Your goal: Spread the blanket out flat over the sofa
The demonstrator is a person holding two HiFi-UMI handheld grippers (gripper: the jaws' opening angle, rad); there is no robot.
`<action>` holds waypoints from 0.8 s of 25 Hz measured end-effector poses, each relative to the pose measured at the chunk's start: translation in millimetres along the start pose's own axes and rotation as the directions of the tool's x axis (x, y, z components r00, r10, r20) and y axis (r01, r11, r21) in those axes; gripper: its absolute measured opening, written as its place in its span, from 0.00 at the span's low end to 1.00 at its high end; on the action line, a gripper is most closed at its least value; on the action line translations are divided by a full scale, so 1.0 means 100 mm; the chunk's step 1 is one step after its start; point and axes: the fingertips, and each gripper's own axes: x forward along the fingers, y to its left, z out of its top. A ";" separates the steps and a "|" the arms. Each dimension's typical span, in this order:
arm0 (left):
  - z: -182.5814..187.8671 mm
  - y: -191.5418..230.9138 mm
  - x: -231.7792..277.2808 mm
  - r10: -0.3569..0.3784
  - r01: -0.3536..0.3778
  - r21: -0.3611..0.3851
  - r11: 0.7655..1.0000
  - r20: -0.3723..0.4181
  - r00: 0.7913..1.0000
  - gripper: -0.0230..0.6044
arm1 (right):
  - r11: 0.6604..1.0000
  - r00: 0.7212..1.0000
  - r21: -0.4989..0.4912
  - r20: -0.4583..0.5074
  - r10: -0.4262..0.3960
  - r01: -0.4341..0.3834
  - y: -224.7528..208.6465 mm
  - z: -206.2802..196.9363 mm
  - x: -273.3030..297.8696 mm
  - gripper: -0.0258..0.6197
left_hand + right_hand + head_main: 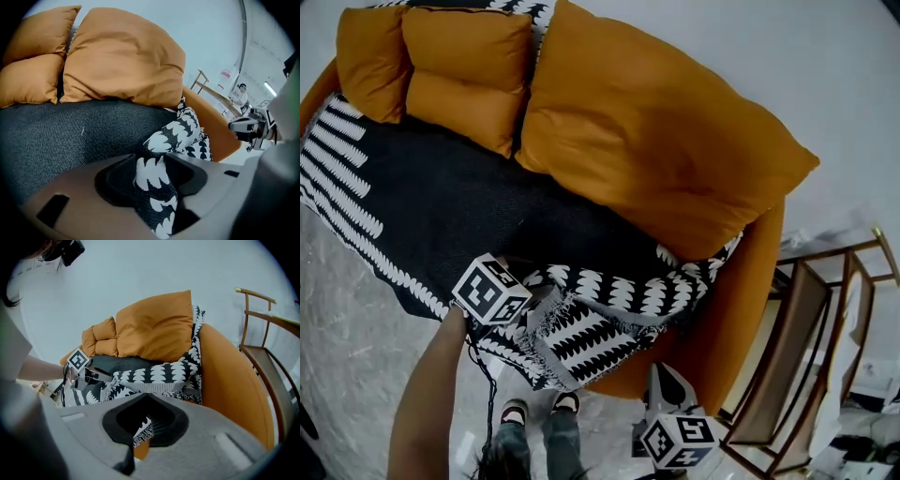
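Blanket, black knit with white leaf-print borders, lies over the seat of the orange sofa. The left and middle stretch lies flat, with the front border hanging over the seat edge. The right end is bunched in folds against the sofa arm, and one fringed corner hangs over the front. Left gripper sits at the front seat edge, jaws clamped on a raised fold of the patterned border; the cloth runs up between both pads. Right gripper is low, in front of the sofa and near its right arm, off the seat. Its jaws stand apart with nothing clamped; a bit of blanket fringe shows through the gap, contact unclear. Large orange cushion leans on the backrest over the right half, two smaller cushions stacked at the left, a further one beside them. Person's forearm leads to the left gripper, feet on pale marbled floor. Wooden chair frame stands just beyond the sofa arm.
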 end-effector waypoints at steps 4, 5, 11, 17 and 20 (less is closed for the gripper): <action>-0.03 0.01 0.10 0.010 -0.010 0.004 1.000 -0.040 0.999 0.35 | 1.000 1.000 0.009 -0.001 -0.005 0.005 -0.03 -0.02 -0.03 0.05; -0.03 0.01 0.12 0.014 -0.014 0.005 1.000 -0.045 0.999 0.34 | 1.000 1.000 0.011 -0.001 -0.006 0.006 -0.03 -0.03 -0.04 0.05; -0.07 0.01 0.19 0.033 -0.031 0.024 0.999 -0.077 0.996 0.29 | 1.000 1.000 -0.003 0.004 -0.012 0.012 -0.04 -0.07 -0.04 0.05; -0.07 -0.03 0.19 0.021 -0.020 0.017 1.000 -0.090 0.996 0.23 | 0.999 0.999 0.026 0.030 -0.021 0.021 -0.07 -0.03 -0.04 0.05; -0.09 -0.04 0.16 0.031 -0.027 0.036 0.999 -0.108 0.994 0.18 | 0.999 0.999 0.028 0.043 -0.022 0.021 -0.09 -0.01 -0.04 0.05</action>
